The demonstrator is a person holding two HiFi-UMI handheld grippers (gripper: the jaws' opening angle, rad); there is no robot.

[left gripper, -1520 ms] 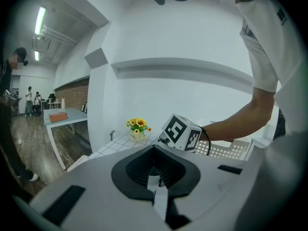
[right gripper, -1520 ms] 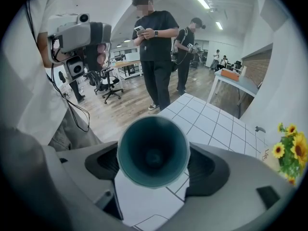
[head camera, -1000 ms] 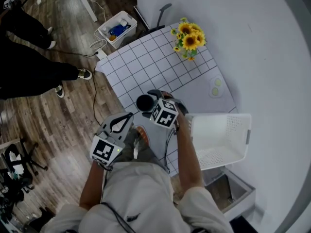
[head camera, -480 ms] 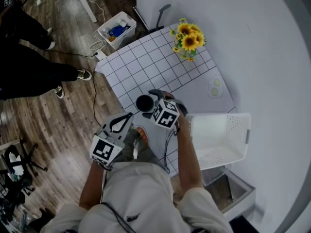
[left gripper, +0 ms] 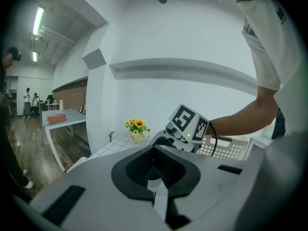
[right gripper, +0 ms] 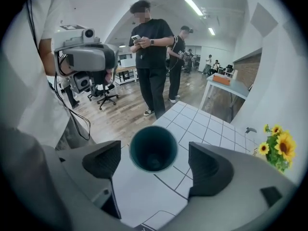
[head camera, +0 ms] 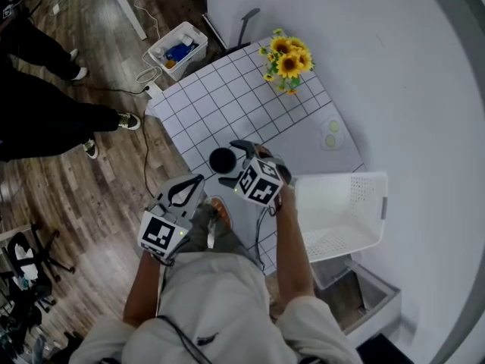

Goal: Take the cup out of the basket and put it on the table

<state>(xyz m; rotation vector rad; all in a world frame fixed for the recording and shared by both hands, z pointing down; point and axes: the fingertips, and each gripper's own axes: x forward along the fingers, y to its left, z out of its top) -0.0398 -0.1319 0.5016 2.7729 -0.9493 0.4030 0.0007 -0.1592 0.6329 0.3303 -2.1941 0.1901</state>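
Since a second ago the right gripper [head camera: 241, 163] has pulled back a little toward the person, and the cup [head camera: 222, 159] has stayed where it is.

Head view: the cup stands upright on the checked table [head camera: 227, 97], just in front of the right gripper. The white basket [head camera: 356, 192] sits at the table's near right end, well apart from the cup, and nothing shows inside it. So the cup is out and set down. I think only letting go and moving away was left, and that looks nearly done. The left gripper [head camera: 184, 192] hangs low beside the person, off the table. A white bin [head camera: 176, 49] on the floor holds some blue things.

Left gripper view: the left gripper [left gripper: 156, 170] has its jaws pressed together with nothing in them. The basket [left gripper: 226, 148] shows behind the other gripper.

Right gripper view: the right gripper [right gripper: 156, 163] has its jaws spread wide. The cup [right gripper: 153, 148] stands between them, touching neither. The cup looks empty inside.
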